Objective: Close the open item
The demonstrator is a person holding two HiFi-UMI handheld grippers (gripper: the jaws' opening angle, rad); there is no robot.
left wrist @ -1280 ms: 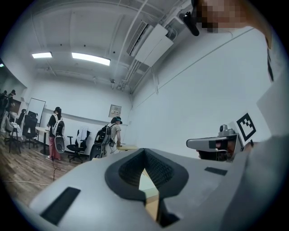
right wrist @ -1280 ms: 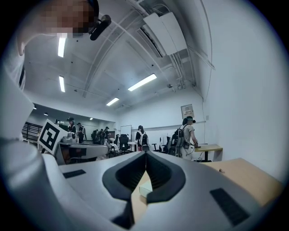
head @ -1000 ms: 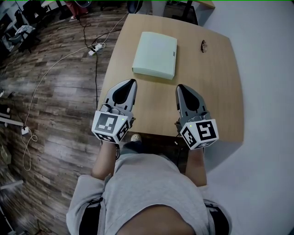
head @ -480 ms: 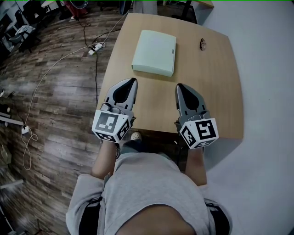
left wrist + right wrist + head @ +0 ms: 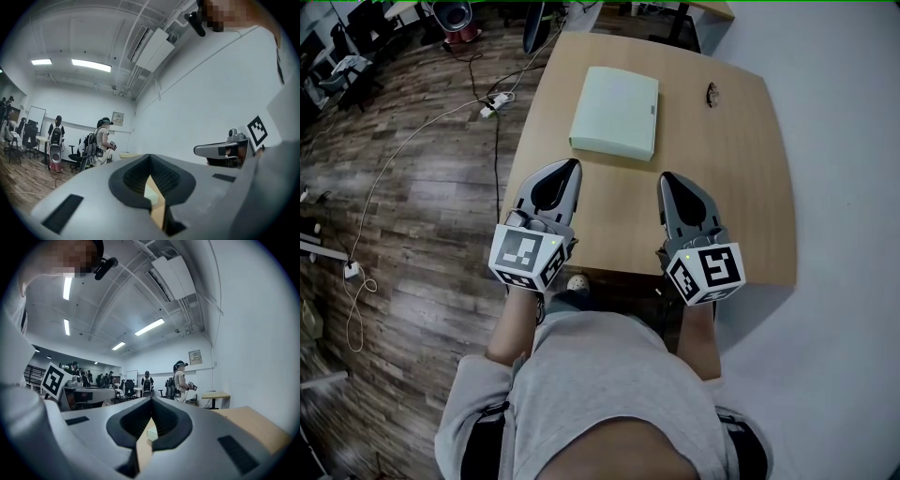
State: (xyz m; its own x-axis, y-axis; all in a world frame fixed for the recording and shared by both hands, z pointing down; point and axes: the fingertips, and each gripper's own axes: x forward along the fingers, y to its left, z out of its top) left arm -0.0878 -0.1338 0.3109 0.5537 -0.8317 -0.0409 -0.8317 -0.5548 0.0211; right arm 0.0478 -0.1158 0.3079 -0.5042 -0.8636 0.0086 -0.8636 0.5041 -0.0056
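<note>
Both grippers are resting level at the counter's point(image 5: 741, 187) near edge: left gripper point(image 5: 566, 169) w/ jaws pressed together, nothing btwn them; right gripper point(image 5: 668, 178) same, empty. Further out, well apart from both, the box point(image 5: 616, 111) is lying flat; lid's looking down already, so contents can't be seen. If a gap's left, I'd be pressing the lid w/ closed tips, other gripper steadying the box.

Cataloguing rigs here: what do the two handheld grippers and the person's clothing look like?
The left gripper and right gripper are grey tapered shells with black-lined jaws, each carrying a white cube of black square markers. The person wears a grey top.
</note>
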